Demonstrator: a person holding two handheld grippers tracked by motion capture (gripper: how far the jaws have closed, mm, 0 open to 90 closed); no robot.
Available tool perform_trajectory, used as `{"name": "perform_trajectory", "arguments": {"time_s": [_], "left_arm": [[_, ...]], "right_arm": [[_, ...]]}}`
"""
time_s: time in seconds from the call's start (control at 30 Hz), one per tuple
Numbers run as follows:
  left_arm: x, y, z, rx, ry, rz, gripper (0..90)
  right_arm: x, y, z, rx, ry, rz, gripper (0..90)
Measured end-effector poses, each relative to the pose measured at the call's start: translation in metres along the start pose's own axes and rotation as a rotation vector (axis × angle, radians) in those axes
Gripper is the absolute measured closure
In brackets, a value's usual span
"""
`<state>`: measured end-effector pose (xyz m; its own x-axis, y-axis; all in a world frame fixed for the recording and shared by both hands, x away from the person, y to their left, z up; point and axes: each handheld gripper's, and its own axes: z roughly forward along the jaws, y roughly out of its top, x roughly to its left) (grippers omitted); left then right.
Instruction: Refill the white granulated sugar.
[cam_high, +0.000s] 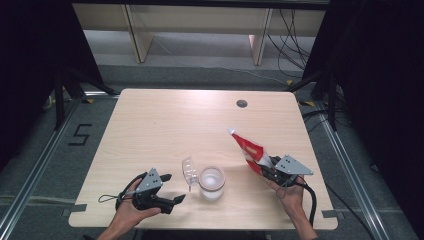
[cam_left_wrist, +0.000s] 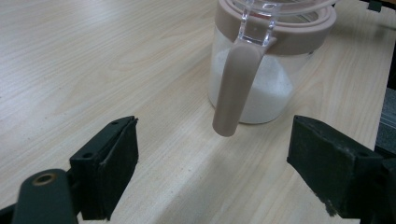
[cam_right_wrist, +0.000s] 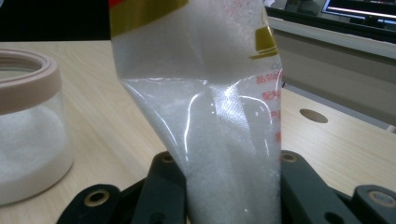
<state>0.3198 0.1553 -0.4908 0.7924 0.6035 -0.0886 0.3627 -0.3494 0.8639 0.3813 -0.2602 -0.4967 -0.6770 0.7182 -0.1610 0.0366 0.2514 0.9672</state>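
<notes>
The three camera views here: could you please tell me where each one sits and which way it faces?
High view: above the person's table edge, looking forward and down; both forearms, left gripper, right gripper.
Left gripper view: rides that gripper, looking along open jaws at the jar of white granules.
Right gripper view: rides that gripper, facing the clamped bag.
Shared: all show the jar; two show the bag.
</notes>
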Motion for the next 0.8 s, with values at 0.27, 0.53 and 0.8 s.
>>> {"name": "perform_trajectory", "arguments": {"time_s": [0.27, 0.53, 0.8], "left_arm": [[-0.001, 0.0, -0.001, 0.007, 0.007, 0.001, 15.8], [0.0, 0.0, -0.002, 0.004, 0.005, 0.0, 15.7], [0.0, 0.0, -0.002, 0.009, 0.011, 0.004, 15.8]], "right_arm": [[-0.006, -0.003, -0.001, 0.03, 0.005, 0.03, 74.5], [-0.009, -0.006, -0.004, 0.012, -0.021, 0.049, 73.3], [-0.013, -0.01, -0.013, 0.039, -0.036, 0.12, 70.9]]}}
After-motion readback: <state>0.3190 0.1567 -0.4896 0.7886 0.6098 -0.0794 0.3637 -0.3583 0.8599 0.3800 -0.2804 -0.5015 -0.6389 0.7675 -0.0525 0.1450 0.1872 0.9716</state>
